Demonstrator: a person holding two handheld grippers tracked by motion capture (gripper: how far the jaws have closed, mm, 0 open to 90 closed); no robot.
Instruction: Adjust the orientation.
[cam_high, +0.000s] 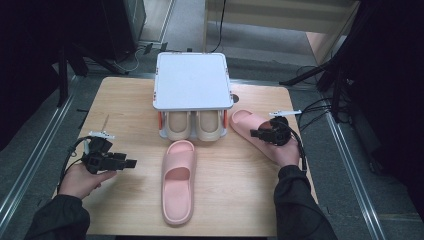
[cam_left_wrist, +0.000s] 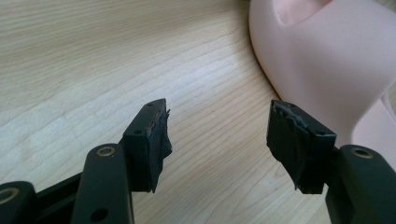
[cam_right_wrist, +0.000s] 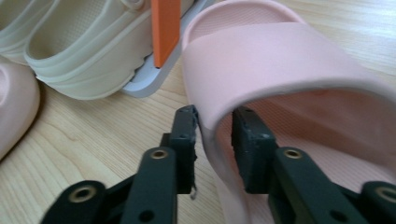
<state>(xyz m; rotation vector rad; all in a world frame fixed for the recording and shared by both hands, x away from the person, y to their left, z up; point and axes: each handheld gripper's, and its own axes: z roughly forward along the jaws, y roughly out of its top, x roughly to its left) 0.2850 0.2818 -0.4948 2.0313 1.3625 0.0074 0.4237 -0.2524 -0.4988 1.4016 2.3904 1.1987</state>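
Two pink slippers (cam_high: 178, 181) lie on wooden table (cam_high: 125, 107).

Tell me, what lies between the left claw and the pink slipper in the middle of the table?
Bare wooden table. In the high view, nothing sits between the left claw and the middle pink slipper; the left gripper view shows its open jaws over plain wood.

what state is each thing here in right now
right tongs: jaws astride the side wall of the right pink slipper's strap, about closed on it
left tongs: open, nothing between the jaws
middle pink slipper: flat on the table, free
beige slippers: side by side on the rack's lower shelf
rack: top shelf bare
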